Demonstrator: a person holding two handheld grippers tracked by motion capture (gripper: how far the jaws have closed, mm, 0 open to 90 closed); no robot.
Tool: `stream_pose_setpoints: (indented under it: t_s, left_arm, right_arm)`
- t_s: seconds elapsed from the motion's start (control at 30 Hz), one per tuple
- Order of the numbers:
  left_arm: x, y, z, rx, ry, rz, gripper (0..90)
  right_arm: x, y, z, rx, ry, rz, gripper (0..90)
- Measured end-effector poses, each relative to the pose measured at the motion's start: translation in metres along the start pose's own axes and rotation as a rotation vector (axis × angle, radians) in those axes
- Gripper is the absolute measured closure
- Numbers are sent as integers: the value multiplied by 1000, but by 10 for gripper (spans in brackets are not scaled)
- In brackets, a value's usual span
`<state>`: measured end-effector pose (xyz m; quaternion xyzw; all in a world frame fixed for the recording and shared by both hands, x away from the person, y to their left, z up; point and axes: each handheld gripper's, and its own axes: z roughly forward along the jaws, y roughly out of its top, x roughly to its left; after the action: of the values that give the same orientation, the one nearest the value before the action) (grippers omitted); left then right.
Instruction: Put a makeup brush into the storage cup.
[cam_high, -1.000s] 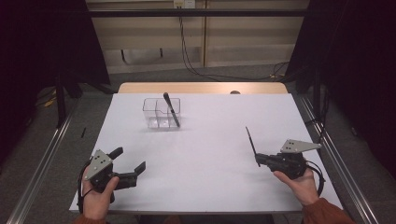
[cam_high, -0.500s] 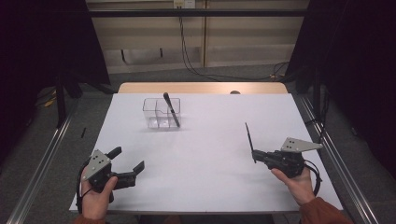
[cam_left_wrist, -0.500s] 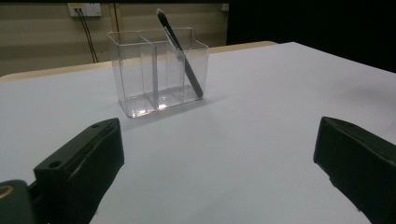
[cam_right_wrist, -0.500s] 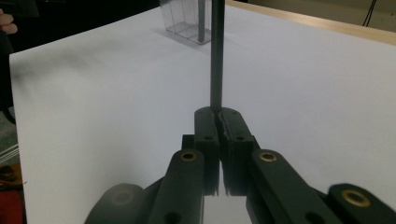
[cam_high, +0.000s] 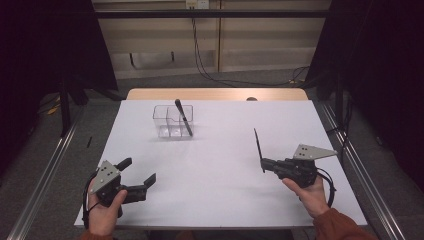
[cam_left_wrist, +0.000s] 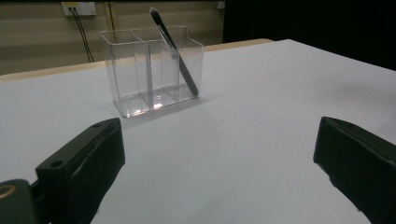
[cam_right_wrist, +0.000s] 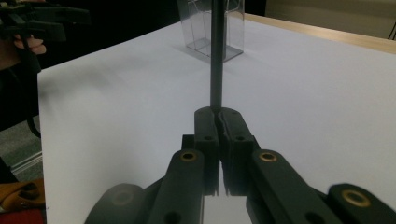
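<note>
While one pen (cam_high: 183, 116) already leans in the clear holder (cam_high: 172, 121), the right tongs (cam_high: 263, 164) grip a second pen (cam_high: 258, 147) above the table (cam_high: 220, 150), not yet delivered; the left tongs (cam_high: 142, 172) gape wide, empty.

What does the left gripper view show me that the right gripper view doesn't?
Left gripper view: the left claw has its two black jaws wide apart with nothing between them, and a slim black pen leans in the right-hand section of the clear plastic divided box. Right gripper view: the right claw is shut on a second thin black pen that points away from it, and a person's hand holds the other claw at top left. Both: the clear box on the white table.
</note>
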<state>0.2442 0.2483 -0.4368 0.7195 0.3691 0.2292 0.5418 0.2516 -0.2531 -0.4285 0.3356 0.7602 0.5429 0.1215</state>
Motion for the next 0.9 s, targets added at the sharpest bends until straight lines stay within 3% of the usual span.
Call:
stream_pose_setpoints:
  t_s: [0.37, 0.5, 0.9]
  left_arm:
    - [-3, 2, 2, 0, -4, 4, 15]
    - [-4, 2, 3, -5, -4, -15, 15]
    - [-12, 4, 5, -6, -40, -11, 17]
  right_arm:
    - [6, 11, 17, -9, 44, -14, 871]
    - [9, 15, 25, -8, 61, -20, 871]
    - [18, 30, 43, -19, 111, -47, 870]
